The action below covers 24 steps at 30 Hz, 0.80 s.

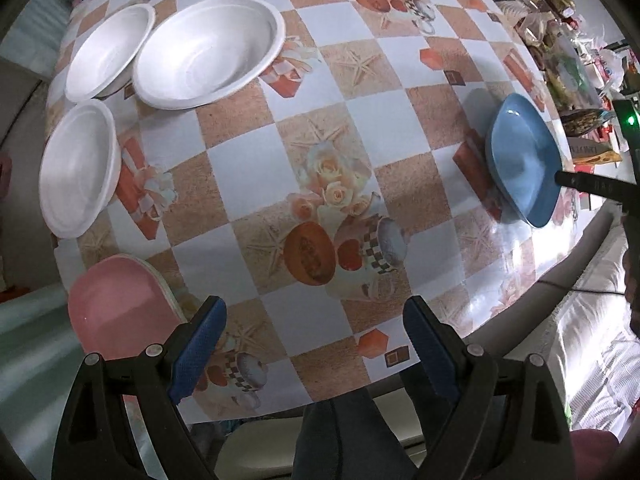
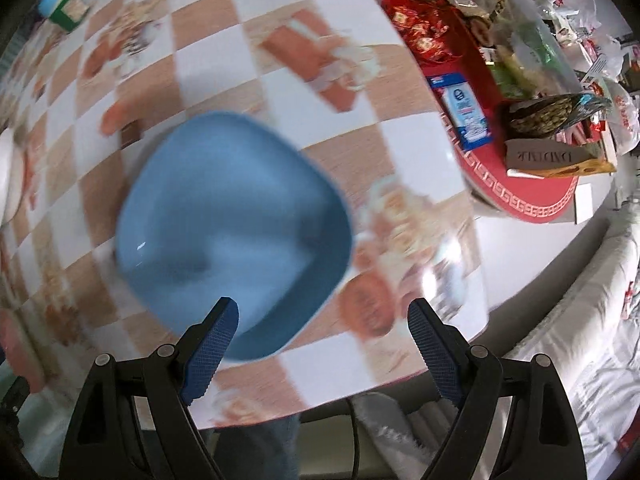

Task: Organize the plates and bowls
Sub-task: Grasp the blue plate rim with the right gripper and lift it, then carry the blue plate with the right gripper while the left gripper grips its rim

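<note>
**Inspector:** What was hard to make out?

**Assistant:** The right wrist view was smeared by motion, so the checked tablecloth [image 2: 280, 128] and the blue plate [image 2: 232, 232] had soft edges. The pink plate [image 1: 116, 308] was partly covered by the left gripper [image 1: 314, 328] and sat at the near left edge of the table. It appeared to rest on a paler plate, of which only a rim showed. The pile of packets [image 1: 568, 64] on the far right was too crowded to sort.

**Inspector:** Any writing?

**Assistant:** One brown box [image 2: 548, 158] on the red tray [image 2: 528, 204] bore capital letters, upside down and not reliably legible. A blue and white packet [image 2: 466, 114] carried print too small to read.

**Inspector:** The grippers?

**Assistant:** Both stood wide apart with nothing between the jaws. The right gripper [image 2: 324, 332] hung over the blue plate's near edge, not touching it.

**Inspector:** The bowls?

**Assistant:** Three white bowls lay grouped at the far left: a large bowl [image 1: 208, 52], a second bowl [image 1: 110, 50] beside it, and a third bowl [image 1: 80, 168] nearer. The blue plate lay well apart, on the right.
</note>
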Available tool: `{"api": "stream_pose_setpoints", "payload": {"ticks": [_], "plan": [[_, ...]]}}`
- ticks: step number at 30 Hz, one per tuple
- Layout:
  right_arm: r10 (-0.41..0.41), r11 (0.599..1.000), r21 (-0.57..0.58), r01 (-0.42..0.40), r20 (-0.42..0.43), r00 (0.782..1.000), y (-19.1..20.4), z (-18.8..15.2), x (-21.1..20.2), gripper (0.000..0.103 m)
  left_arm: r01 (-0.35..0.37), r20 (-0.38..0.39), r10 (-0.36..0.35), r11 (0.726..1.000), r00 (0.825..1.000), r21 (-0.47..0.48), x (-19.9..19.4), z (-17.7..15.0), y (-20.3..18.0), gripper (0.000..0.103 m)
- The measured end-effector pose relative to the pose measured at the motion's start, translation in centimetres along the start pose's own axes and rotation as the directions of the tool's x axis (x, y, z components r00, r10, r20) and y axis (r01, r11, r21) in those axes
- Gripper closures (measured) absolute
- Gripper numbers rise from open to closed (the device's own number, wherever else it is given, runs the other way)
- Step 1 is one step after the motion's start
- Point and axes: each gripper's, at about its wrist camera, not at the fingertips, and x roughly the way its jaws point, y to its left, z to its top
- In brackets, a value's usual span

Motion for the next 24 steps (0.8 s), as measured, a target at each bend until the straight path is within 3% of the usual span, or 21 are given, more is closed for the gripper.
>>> {"api": "stream_pose_setpoints", "payload": {"ticks": [5,13,15,21,24], "plan": [[-0.037,0.996,-0.075,0.039,0.025,0.999,-0.6,2.1,1.6,0.015,-0.014,-0.024,0.014,1.000,1.000,0.021,0.6,0.2,-1.4,0.011],[-0.072,0.960,-0.268,0.079,0.034,0.997,1.8,3.6,4.3,0.015,-0.018,-0.039,0.019,0.999,0.999,0.028,1.0,0.9,-2.7,0.011],[-0.047,0.961,-0.271,0.056,0.038,0.998,2.4,3.5,4.0,0.003,-0.021,-0.046,0.022,1.000,0.999,0.023,1.2,0.9,-2.6,0.011],[0.007,0.951,-0.308,-0.013,-0.020,1.000,6.6,1.6,4.0,0.002,-0.032,-0.060,0.033,0.999,0.998,0.009,1.8,1.4,-2.2,0.011],[0.083,0.947,-0.305,-0.097,-0.058,0.995,8.9,0.2,3.8,0.002,-0.048,-0.056,0.048,0.999,0.997,0.004,1.9,1.7,-1.9,0.011]]}}
